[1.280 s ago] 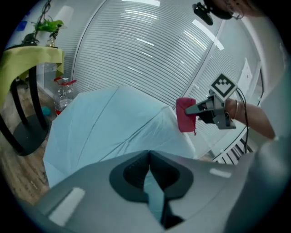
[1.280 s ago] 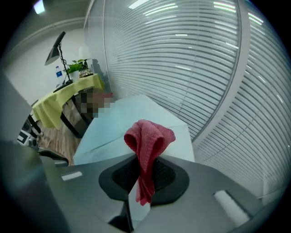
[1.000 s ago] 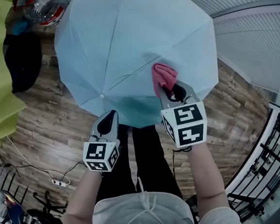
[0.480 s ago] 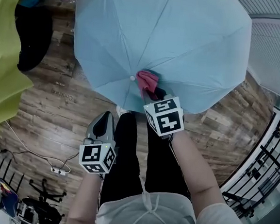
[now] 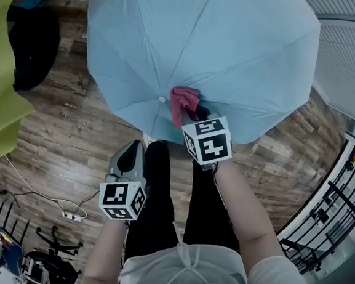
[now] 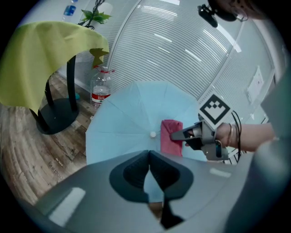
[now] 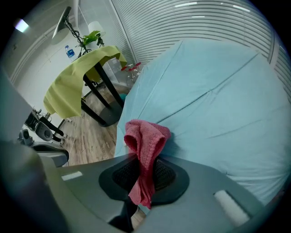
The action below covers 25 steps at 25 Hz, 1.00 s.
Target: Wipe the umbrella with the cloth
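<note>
Umbrella (image 5: 235, 50) — right gripper (image 5: 195, 114) jaws clamp pink cloth (image 5: 182, 98) against it; left gripper (image 5: 135, 146) jaws together, empty — draped table (image 6: 45, 50) beside.

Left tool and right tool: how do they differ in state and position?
The left tool is shut on nothing; the right tool is shut on a pink terry cloth. The right tool holds that cloth against the open light-blue fabric umbrella; the left tool is off the canopy. Both carry a marker cube.
</note>
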Available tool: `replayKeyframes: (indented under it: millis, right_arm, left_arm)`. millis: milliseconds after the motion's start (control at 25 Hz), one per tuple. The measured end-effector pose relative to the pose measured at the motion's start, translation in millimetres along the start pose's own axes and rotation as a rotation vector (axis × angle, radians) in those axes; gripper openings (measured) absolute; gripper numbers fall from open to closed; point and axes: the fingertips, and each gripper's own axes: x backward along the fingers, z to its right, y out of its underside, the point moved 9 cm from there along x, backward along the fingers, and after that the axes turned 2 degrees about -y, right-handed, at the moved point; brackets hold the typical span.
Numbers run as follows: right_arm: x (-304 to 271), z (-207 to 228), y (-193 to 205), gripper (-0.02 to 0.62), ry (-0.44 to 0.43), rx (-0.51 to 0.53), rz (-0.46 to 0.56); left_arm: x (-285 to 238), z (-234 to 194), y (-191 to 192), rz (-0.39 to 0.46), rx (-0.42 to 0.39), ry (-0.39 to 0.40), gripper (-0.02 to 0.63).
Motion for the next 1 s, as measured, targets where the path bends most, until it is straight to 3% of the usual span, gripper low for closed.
replayKeyframes:
  millis: [200,360,760,1000]
  right_arm:
    - [14,22,2,0.055,-0.031,0.016,0.015]
    - [26,45,1,0.055,-0.070,0.025,0.015]
    - [75,117,3,0.057,-0.068,0.045,0.028]
    - [106,163,3,0.057,-0.050,0.044,0.042]
  left_arm:
    - [-10,32,-3,0.007,-0.018,-0.015,0.008]
    - [-19,64,-4,0.022,-0.104,-0.046,0.008]
    - [-53,139,-18,0.049,-0.013,-0.018,0.008]
    - [-75,189,-24,0.034,-0.042,0.017,0.008]
